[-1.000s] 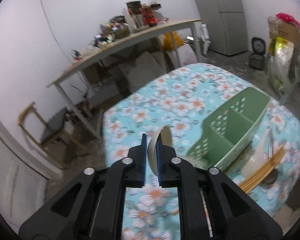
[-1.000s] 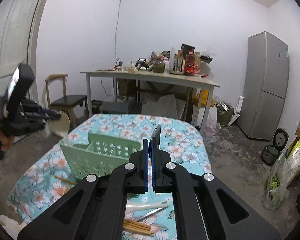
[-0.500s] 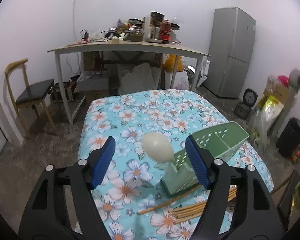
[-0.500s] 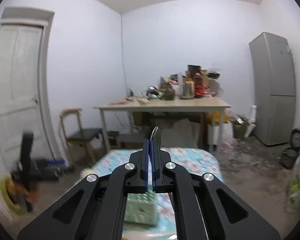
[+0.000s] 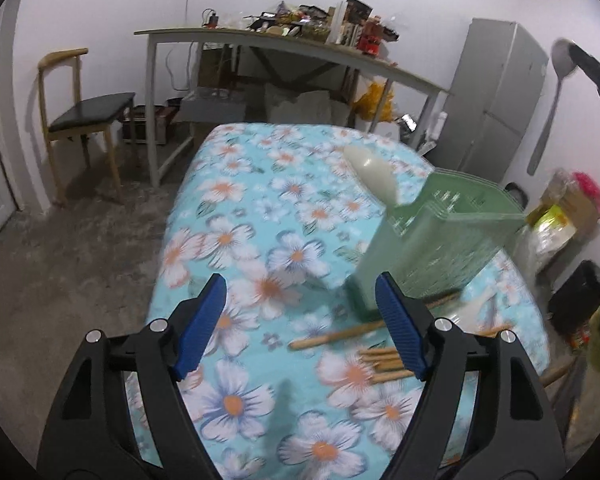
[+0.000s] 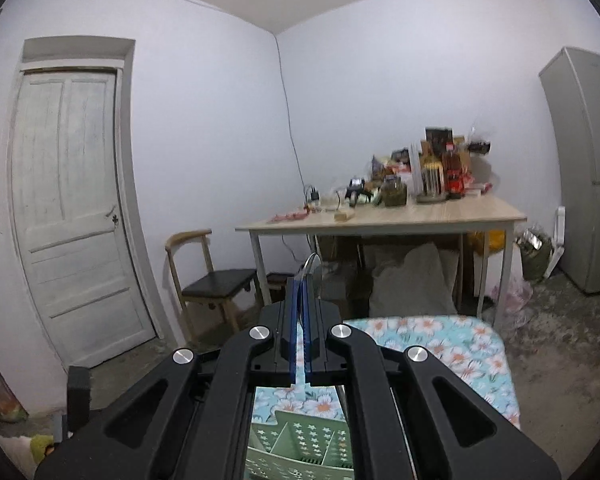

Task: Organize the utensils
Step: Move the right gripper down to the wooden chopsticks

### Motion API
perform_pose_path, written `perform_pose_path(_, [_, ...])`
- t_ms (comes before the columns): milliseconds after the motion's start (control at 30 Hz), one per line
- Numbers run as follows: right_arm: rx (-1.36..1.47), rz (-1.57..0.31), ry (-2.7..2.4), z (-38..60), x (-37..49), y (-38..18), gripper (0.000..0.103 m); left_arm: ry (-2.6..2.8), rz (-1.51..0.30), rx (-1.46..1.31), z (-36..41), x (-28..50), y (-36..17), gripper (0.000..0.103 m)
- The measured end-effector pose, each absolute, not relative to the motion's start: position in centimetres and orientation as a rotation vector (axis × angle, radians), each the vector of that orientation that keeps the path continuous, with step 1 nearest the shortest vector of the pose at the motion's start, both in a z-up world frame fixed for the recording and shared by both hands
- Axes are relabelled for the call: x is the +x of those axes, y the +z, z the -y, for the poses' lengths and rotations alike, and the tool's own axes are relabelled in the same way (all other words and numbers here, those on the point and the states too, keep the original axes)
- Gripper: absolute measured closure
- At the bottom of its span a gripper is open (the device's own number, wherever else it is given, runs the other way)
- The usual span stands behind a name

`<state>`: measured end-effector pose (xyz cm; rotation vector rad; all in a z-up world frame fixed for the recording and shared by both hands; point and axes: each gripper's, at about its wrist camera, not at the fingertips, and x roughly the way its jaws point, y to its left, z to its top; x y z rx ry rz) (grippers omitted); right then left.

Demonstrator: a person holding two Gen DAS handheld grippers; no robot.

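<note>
My left gripper (image 5: 300, 320) hangs open and empty over the flowered tablecloth (image 5: 260, 184). Ahead and right of it stands a green slotted basket (image 5: 440, 240), with a white spoon (image 5: 370, 172) sticking up from its near-left corner. Wooden chopsticks (image 5: 340, 336) and another white spoon (image 5: 476, 308) lie on the cloth beside the basket's base. My right gripper (image 6: 300, 280) is shut on a metal spoon (image 6: 312, 262), held high above the basket (image 6: 300, 444). From the left wrist the metal spoon (image 5: 560, 56) hangs handle-down from the right gripper (image 5: 592, 68).
A wooden table (image 6: 400, 216) piled with bottles and clutter stands behind, with a chair (image 5: 84, 112) to its left and a grey fridge (image 5: 496, 100) to its right. A white door (image 6: 72, 208) is on the left wall. Bags (image 5: 560, 216) sit on the floor at the right.
My left gripper opened and let go of the white spoon, which now stands in the basket; it rolled level and sank. My right gripper rose, still shut on the metal spoon.
</note>
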<state>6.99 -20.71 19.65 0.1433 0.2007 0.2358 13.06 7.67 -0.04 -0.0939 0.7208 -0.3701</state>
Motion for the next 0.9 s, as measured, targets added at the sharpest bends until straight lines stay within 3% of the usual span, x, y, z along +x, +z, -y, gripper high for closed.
perform_pose_path(533, [0.126,-0.383,0.186,19.9,10.6,12.5,0.097,-0.376,-0.779,-0.118,-8.4,12.7,-2.8,0.025])
perform_pose_path(567, [0.122,-0.394,0.185,19.8,10.5,12.3,0.094,-0.380,-0.780,-0.118,-8.2,12.7,-2.9,0.024])
perform_pose_path(667, [0.119,-0.389,0.167,20.2,9.4,12.3,0.065,-0.390,-0.784,-0.127,-7.9,12.5,-3.0,0.019])
perform_pose_path(700, [0.118,-0.380,0.163,20.3,9.0,12.6,0.061,-0.393,-0.789,-0.131,-7.9,12.5,-3.1,0.019])
perform_pose_path(900, [0.113,-0.376,0.136,21.2,6.2,12.8,0.057,-0.391,-0.790,-0.172,-7.8,12.1,-3.0,0.019])
